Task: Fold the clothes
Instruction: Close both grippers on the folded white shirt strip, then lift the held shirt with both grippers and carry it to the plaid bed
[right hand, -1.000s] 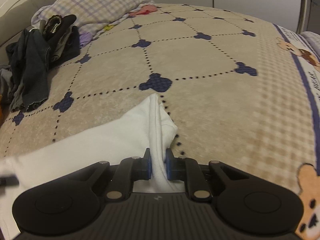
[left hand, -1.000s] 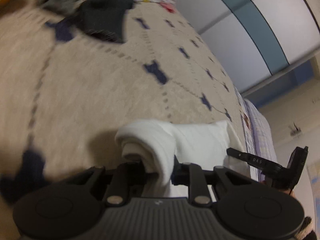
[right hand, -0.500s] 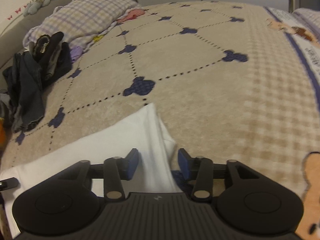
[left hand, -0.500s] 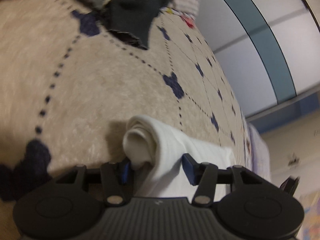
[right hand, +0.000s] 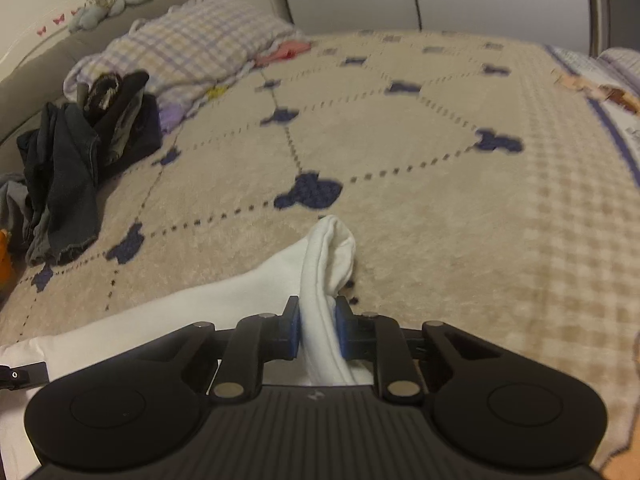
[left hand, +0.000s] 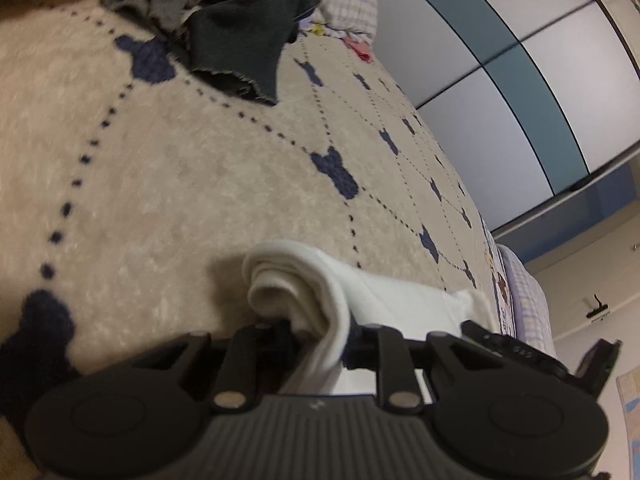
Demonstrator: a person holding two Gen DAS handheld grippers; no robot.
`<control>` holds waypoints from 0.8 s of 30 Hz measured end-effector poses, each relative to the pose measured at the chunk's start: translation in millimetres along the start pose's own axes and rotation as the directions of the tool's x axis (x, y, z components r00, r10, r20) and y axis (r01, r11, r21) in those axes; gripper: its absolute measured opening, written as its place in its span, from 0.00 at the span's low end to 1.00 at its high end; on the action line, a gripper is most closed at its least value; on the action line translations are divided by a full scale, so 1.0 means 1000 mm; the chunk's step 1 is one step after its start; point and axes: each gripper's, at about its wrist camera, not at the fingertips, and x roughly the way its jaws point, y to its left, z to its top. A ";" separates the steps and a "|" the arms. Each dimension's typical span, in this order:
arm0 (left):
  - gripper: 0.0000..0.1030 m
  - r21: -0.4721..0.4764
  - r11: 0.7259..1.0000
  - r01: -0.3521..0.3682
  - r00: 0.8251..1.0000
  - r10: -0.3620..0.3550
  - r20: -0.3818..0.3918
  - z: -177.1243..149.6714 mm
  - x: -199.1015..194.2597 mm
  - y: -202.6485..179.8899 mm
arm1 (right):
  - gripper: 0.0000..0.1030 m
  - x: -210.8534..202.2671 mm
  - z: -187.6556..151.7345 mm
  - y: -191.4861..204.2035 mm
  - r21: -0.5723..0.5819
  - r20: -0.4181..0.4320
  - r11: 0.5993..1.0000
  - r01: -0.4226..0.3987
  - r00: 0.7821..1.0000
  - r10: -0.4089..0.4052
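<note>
Beige bedspread (right hand: 400,208) with navy motifs carried the work. Both sets of jaws had just closed: the left gripper (left hand: 322,334) and the right gripper (right hand: 318,328) each pinched a bunched end of the white garment (right hand: 192,312) lying on the bed. Dark clothes (right hand: 68,184) were heaped near the checked pillow (right hand: 188,52).

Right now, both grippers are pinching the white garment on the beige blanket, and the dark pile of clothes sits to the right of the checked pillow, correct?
Not quite: in the right wrist view the dark pile of clothes sits to the left of the checked pillow. The rest holds: the left gripper and right gripper both pinch the white garment on the beige blanket.
</note>
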 end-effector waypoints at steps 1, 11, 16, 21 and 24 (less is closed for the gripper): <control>0.19 0.010 1.000 0.001 1.000 -0.001 0.001 0.001 -0.001 -0.002 | 0.18 -0.009 0.000 0.003 -0.007 0.019 1.000 0.005 1.000 -0.005; 0.18 0.123 0.988 0.095 0.994 -0.100 0.035 0.008 -0.026 -0.034 | 0.18 -0.105 -0.003 0.030 -0.073 0.177 0.989 0.129 0.978 -0.115; 0.18 0.201 0.968 0.146 0.986 -0.159 0.049 0.007 -0.044 -0.058 | 0.18 -0.147 -0.010 0.027 -0.024 0.232 0.984 0.175 0.959 -0.164; 0.18 0.275 0.944 0.184 0.977 -0.207 0.056 0.006 -0.063 -0.085 | 0.18 -0.184 -0.019 0.025 0.021 0.287 0.978 0.207 0.936 -0.204; 0.18 0.308 0.930 0.200 0.972 -0.229 0.058 0.007 -0.072 -0.100 | 0.18 -0.202 -0.024 0.023 0.048 0.310 0.974 0.223 0.923 -0.227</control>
